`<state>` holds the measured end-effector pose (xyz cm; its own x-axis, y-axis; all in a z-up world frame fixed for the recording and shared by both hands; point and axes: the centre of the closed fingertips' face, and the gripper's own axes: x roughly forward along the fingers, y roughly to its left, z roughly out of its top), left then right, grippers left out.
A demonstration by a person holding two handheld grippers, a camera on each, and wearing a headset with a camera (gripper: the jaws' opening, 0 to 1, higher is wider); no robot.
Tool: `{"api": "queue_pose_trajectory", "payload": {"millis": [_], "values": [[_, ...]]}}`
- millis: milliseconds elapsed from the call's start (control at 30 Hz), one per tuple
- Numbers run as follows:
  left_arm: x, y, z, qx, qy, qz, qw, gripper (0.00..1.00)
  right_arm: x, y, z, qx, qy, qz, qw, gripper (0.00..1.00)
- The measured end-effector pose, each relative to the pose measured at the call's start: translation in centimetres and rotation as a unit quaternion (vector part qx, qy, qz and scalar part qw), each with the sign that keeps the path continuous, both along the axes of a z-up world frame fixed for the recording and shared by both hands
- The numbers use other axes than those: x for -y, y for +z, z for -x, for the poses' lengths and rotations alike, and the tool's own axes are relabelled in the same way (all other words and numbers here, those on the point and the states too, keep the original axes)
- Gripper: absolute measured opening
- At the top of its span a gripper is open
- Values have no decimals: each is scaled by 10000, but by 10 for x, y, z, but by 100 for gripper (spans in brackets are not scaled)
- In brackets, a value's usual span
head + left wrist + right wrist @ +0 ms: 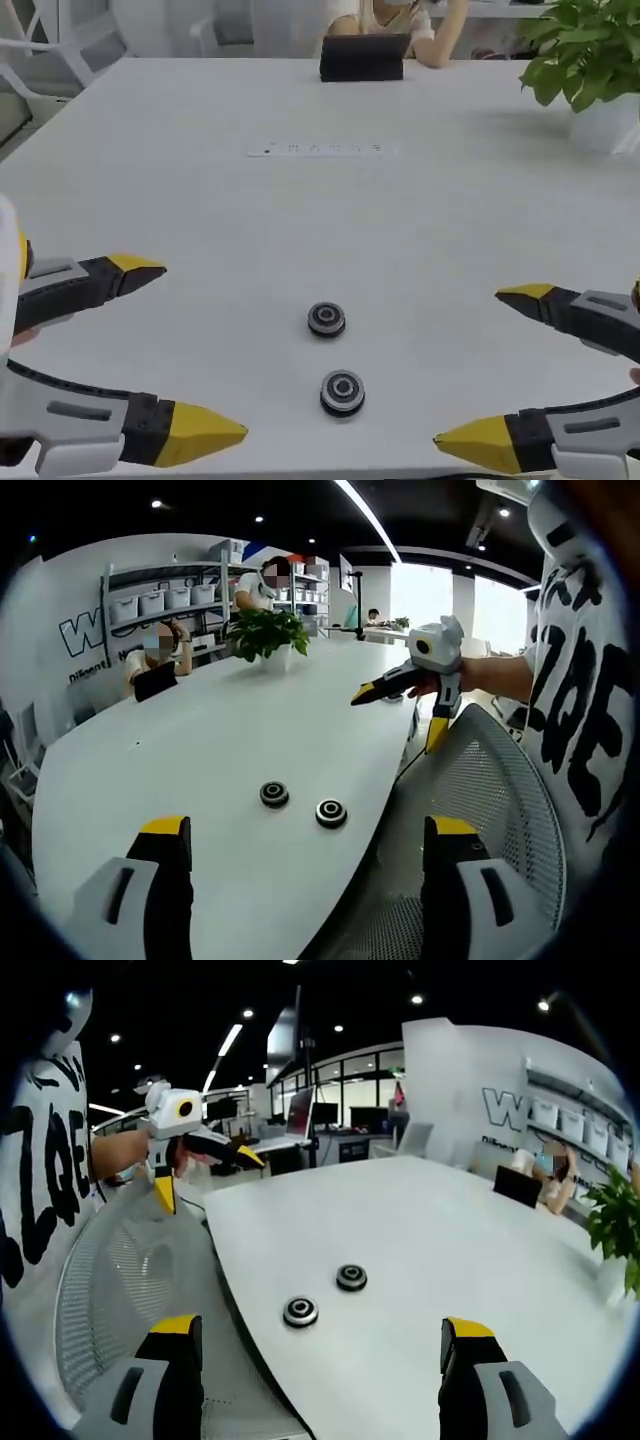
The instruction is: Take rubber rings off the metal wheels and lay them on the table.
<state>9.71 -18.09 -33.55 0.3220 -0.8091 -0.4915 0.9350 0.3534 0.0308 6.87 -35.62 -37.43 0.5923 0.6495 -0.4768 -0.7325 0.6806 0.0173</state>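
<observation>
Left tool agape; right tool agape; wheels between.

Matt table; shiny metal wheels, rubber-ringed.

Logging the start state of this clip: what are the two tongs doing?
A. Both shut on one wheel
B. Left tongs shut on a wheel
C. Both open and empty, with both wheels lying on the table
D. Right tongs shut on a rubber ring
C: the left tongs and right tongs stand wide open with nothing in them, while the far wheel and near wheel lie on the table between them.
</observation>
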Motion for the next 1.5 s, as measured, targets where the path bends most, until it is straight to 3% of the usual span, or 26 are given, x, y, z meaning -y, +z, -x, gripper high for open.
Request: {"api": "queue_pose_trajectory", "payload": {"millis": [600,933,1500], "values": [[-8,-2,3,-55,10,-22,10000,96,-4,-5,3,-41,63,101,9999,99],[-12,-3,4,-32,33,-53,10000,96,-1,-4,4,-12,-51,-3,10000,99],[-6,-6,4,-41,-40,-49,10000,96,3,-2,2,65,-76,20,9999,99]]}}
